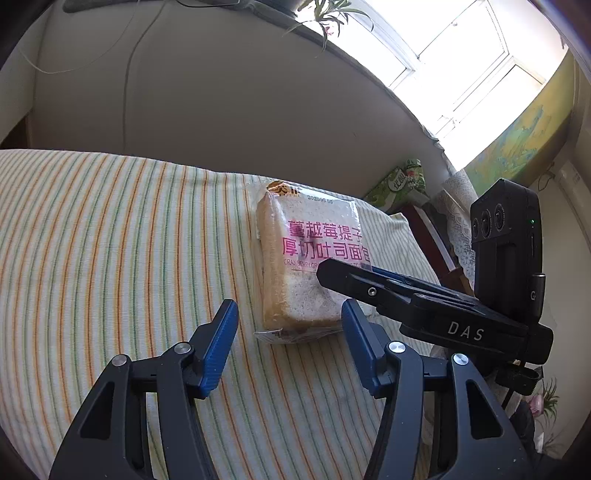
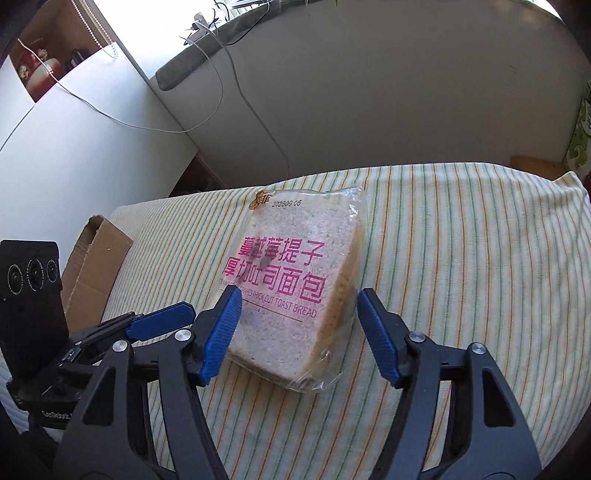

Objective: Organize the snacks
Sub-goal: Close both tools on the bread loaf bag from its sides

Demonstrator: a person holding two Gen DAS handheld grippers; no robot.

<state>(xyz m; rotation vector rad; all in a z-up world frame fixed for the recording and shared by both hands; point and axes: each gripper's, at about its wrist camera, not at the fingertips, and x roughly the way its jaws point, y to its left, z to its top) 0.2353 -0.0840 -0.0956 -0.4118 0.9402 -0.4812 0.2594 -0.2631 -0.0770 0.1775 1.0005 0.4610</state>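
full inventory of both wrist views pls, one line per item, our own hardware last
clear plastic pack of sliced toast bread: 1, tan with pink lettering, flat on the cloth in front of both grippers
striped cloth: 1, cream with green and orange stripes, covering the surface
brown cardboard box flap: 1, past the cloth's left edge in the right wrist view
green patterned carton: 1, green and white, beyond the cloth's far right corner
white cables: several, running down the wall
leafy plant: 1, green, on the sill by the window
left gripper: 1, black with blue pads, open, short of the bread
right gripper: 1, black with blue pads, open, fingers either side of the pack's near end
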